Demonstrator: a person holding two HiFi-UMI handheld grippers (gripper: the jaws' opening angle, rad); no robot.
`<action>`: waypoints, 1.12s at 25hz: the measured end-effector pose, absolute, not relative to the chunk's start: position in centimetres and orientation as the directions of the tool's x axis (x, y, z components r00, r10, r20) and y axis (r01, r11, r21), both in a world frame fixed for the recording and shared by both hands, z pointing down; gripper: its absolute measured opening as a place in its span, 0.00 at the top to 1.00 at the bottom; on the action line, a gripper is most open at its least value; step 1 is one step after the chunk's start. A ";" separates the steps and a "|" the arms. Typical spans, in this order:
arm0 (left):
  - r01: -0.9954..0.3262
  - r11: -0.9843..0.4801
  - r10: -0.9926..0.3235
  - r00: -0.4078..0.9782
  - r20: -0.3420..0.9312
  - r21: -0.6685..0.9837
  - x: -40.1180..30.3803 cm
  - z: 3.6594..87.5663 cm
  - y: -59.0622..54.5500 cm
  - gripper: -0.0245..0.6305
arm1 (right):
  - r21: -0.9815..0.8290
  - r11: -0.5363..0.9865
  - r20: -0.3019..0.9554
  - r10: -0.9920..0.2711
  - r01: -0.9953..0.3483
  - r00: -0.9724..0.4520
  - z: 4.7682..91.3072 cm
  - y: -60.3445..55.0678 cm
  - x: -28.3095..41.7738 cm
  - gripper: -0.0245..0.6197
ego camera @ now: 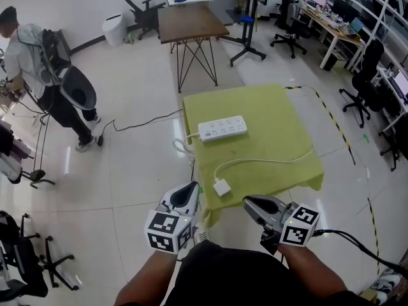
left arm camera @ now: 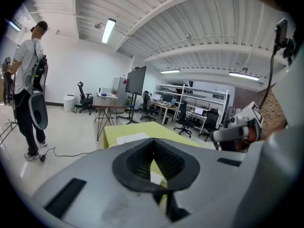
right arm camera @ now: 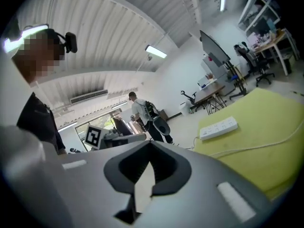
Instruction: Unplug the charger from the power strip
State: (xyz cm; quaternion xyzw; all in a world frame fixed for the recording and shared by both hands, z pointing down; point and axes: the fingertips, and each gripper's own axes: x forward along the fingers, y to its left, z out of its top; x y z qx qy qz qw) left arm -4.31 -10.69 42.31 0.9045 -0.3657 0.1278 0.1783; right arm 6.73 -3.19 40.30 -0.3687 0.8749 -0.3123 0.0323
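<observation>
A white power strip lies on the yellow-green table, none of its sockets filled. The white charger rests near the table's front edge, apart from the strip. Its white cable trails off to the right. My left gripper hovers just left of the charger, off the table's front corner, shut and holding nothing. Right of the charger, my right gripper is also shut and empty in front of the table. The right gripper view shows the strip and cable well ahead of the shut jaws.
A person with a backpack stands at the far left. A brown table is behind the green one. Office chairs and desks line the right side. A black cord runs across the floor toward the strip's own lead.
</observation>
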 end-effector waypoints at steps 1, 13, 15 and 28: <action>-0.716 -0.660 -0.627 0.692 0.358 0.226 -3.9 42.1 -9.8 0.95 | -0.536 0.554 0.181 -0.661 -0.637 -0.728 39.8 -1.6 7.1 0.96; -0.782 -0.594 -0.697 0.618 0.364 0.189 0.2 41.9 3.4 0.95 | -0.324 0.566 0.272 -0.712 -0.758 -0.647 39.8 11.8 14.4 0.96; -0.794 -0.579 -0.707 0.603 0.369 0.186 0.3 42.2 5.4 0.95 | -0.320 0.582 0.265 -0.703 -0.748 -0.660 39.6 13.3 14.5 0.96; -0.814 -0.556 -0.724 0.573 0.383 0.168 0.1 41.1 10.0 0.95 | -0.301 0.622 0.245 -0.682 -0.723 -0.689 38.6 15.6 14.2 0.96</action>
